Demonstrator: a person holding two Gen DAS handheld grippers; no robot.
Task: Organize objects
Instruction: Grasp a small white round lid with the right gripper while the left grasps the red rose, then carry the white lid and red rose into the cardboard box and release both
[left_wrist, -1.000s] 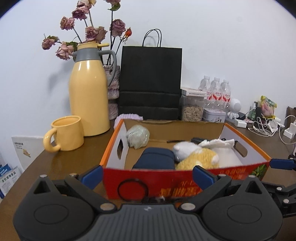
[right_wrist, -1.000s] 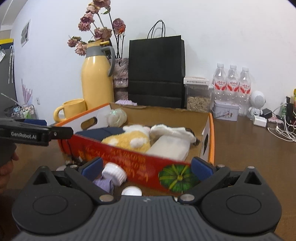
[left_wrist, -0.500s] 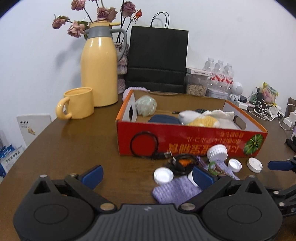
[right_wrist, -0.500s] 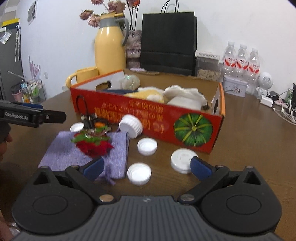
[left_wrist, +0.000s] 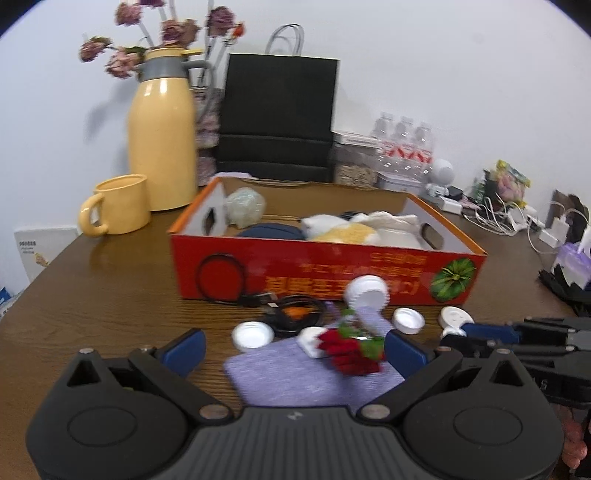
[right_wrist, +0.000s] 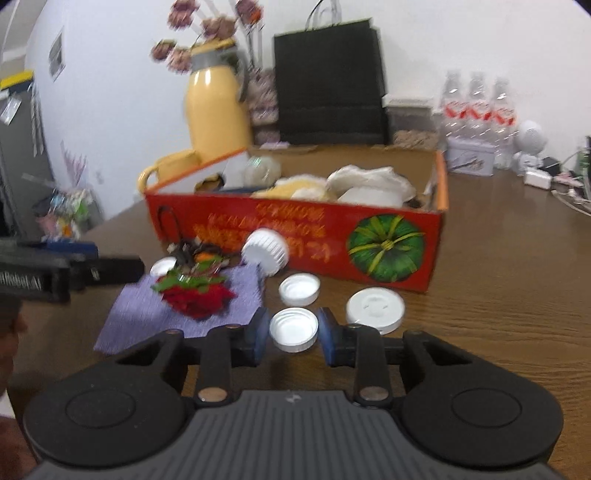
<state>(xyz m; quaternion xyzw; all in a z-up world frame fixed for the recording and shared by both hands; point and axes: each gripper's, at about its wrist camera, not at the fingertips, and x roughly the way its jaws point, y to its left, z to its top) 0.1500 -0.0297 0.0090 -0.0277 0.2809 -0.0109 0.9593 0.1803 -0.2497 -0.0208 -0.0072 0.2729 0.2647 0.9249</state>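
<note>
A red cardboard box (left_wrist: 328, 273) (right_wrist: 295, 225) holds soft toys and a dark pouch. In front of it lie a purple cloth (left_wrist: 306, 373) (right_wrist: 184, 310), a red artificial flower (left_wrist: 351, 350) (right_wrist: 199, 295), a black cable (left_wrist: 288, 306) and several white lids. My right gripper (right_wrist: 293, 332) has its jaws closed in on both sides of a white lid (right_wrist: 293, 329) on the table. My left gripper (left_wrist: 291, 349) is open above the purple cloth, the flower near its right finger (left_wrist: 404, 350).
A yellow jug (left_wrist: 162, 140), a yellow mug (left_wrist: 118, 205), a black paper bag (left_wrist: 277, 114), water bottles (left_wrist: 404, 147) and chargers with cables (left_wrist: 517, 218) stand behind the box. A white lid (right_wrist: 375, 308) and a white bottle cap (right_wrist: 266, 251) lie near the right gripper.
Both grippers pulled back from the box and dropped toward the table. The right gripper went from wide open to closed around a white lid. The left gripper stays open.
</note>
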